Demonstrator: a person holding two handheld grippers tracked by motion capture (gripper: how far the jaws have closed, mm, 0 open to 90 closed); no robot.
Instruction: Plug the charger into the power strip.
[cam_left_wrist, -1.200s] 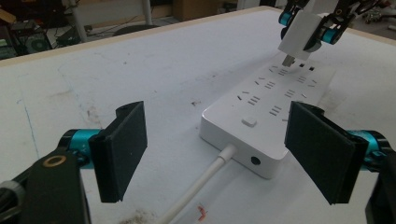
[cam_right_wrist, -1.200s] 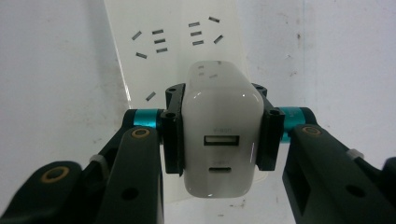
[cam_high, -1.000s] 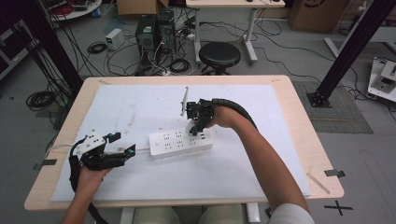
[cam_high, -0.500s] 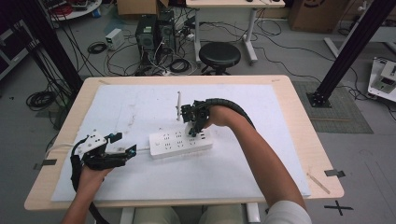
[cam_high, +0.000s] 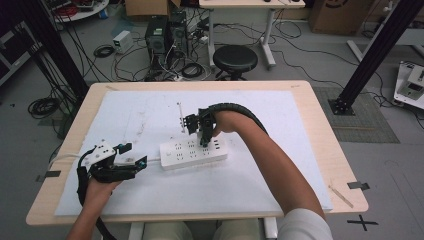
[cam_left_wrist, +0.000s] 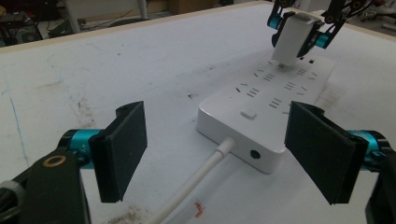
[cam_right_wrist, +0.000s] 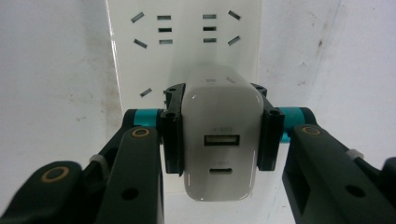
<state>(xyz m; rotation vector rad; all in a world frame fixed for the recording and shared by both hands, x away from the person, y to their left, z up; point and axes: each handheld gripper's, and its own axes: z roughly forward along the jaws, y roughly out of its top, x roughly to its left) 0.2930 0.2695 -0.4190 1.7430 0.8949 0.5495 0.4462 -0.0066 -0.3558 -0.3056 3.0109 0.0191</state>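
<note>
A white USB charger (cam_right_wrist: 219, 154) is held between the two jaws of the right hand-held gripper (cam_right_wrist: 219, 140), which is closed on its two sides. The charger stands upright over a white power strip (cam_high: 193, 152), with its lower end at the strip's sockets; whether the pins are already inside I cannot tell. In the right gripper view its upper face shows two ports, one rectangular and one small oval. There is faint grey writing beside each port, but it is too blurred to read.

The power strip lies near the middle of a white sheet (cam_high: 250, 185) that covers the wooden surface (cam_high: 320, 125). It has one square button (cam_left_wrist: 249, 113) and one round hole at the end which faces the left hand-held gripper. One white cable (cam_left_wrist: 196, 179) leaves this end. The sockets are in several groups; I cannot count them surely.

The right forearm (cam_high: 280, 170) reaches forward across the sheet to the far right part of the strip, and the hand bends down over it. The left hand-held gripper (cam_high: 131, 159) is just to the left of the strip, low above the sheet, with the jaws wide apart and holding nothing. It points toward the strip's cable end. The left hand (cam_high: 97, 190) grips it from behind.
</note>
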